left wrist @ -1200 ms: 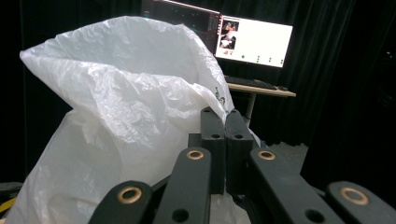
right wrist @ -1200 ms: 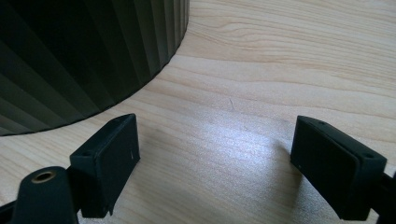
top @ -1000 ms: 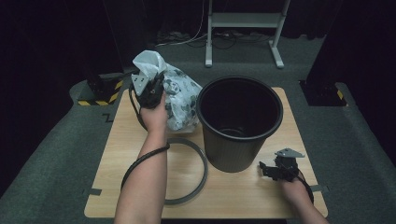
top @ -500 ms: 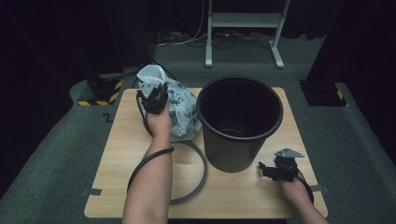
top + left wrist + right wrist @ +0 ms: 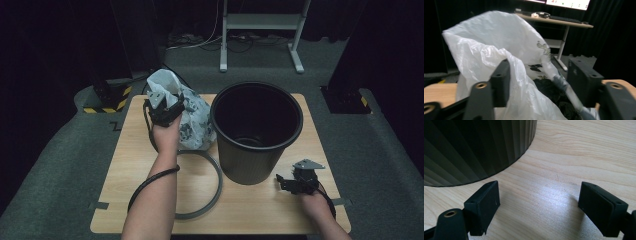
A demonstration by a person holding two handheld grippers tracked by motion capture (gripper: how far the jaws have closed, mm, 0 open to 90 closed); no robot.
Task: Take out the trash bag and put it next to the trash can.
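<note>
Reaching forward over table (image 5: 125, 165), left forearm stretched, left gripper (image 5: 165, 107) at white plastic bag (image 5: 192, 117) just left of black bin (image 5: 256, 130). Jaws just been opening; now apart, bag film between them (image 5: 499, 57), pads not pressing. Bag's lower part cut off by jaws. Right gripper (image 5: 295, 181) rests low by bin base, jaws wide apart over bare wood. Grey ring (image 5: 216, 187) partly hidden under forearm.

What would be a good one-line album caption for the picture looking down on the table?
Left gripper open at a white plastic bag beside the black bin, right gripper resting open.
</note>
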